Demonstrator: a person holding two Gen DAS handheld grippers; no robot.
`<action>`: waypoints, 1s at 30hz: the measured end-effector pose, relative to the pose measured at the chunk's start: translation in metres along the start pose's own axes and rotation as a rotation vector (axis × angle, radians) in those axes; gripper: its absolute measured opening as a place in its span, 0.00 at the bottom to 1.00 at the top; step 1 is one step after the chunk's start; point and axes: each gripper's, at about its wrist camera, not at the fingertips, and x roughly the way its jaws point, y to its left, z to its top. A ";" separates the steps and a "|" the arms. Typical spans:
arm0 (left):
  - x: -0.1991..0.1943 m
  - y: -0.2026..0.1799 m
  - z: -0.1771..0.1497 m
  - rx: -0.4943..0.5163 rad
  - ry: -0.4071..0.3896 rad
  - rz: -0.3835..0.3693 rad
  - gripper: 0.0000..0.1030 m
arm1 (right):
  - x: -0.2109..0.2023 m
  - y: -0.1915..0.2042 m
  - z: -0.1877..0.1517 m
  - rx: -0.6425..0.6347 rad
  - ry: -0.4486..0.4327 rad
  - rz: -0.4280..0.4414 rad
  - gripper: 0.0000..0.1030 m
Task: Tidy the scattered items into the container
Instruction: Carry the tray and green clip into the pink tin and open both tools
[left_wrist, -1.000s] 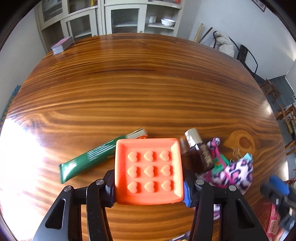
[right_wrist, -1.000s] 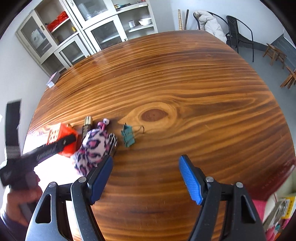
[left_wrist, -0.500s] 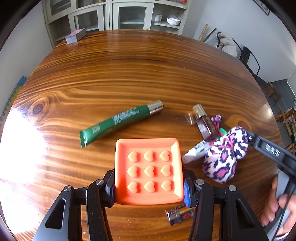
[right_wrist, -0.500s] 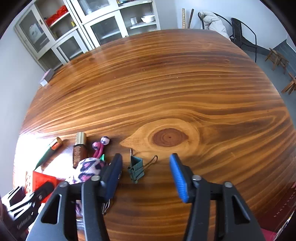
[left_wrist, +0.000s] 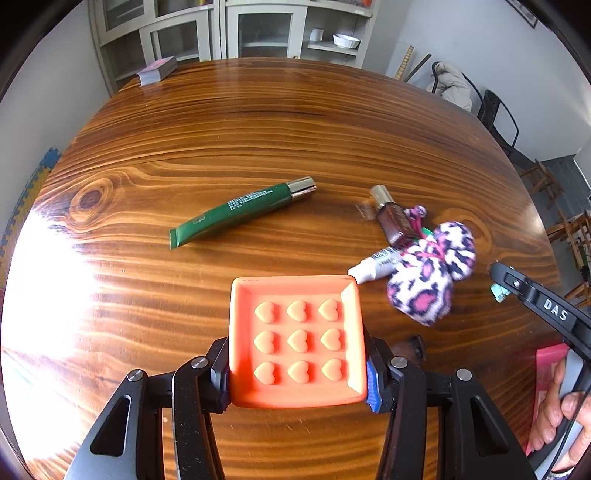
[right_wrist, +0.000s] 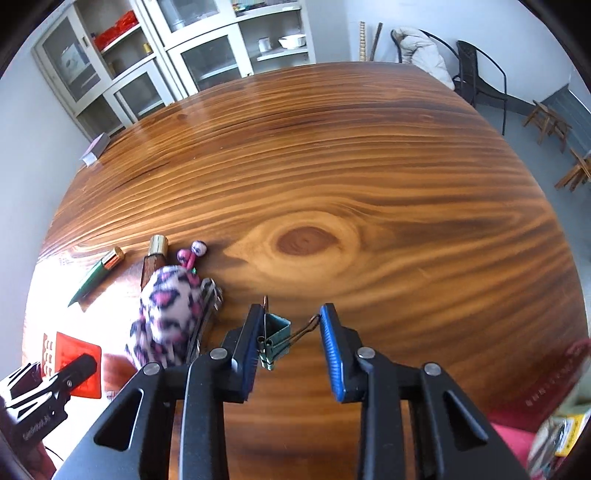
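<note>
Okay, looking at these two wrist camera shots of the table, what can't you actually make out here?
- Left wrist view: the white tube is half hidden behind the leopard-print pouch; its label is too small to read.
- Left wrist view: the dark item beside the orange tray is blurred and unidentifiable.
- Right wrist view: whether the right tool, whose jaws have just been closing, presses the green binder clip.
- Right wrist view: things at the lower right edge are cut off.
</note>
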 end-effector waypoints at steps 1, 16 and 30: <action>-0.004 -0.003 -0.003 0.005 -0.003 0.001 0.52 | -0.005 -0.005 -0.002 0.006 -0.004 0.001 0.33; -0.061 -0.100 -0.054 0.143 -0.047 -0.049 0.52 | -0.115 -0.072 -0.063 0.054 -0.106 0.023 0.33; -0.095 -0.247 -0.098 0.352 -0.087 -0.181 0.52 | -0.197 -0.193 -0.129 0.188 -0.165 -0.086 0.33</action>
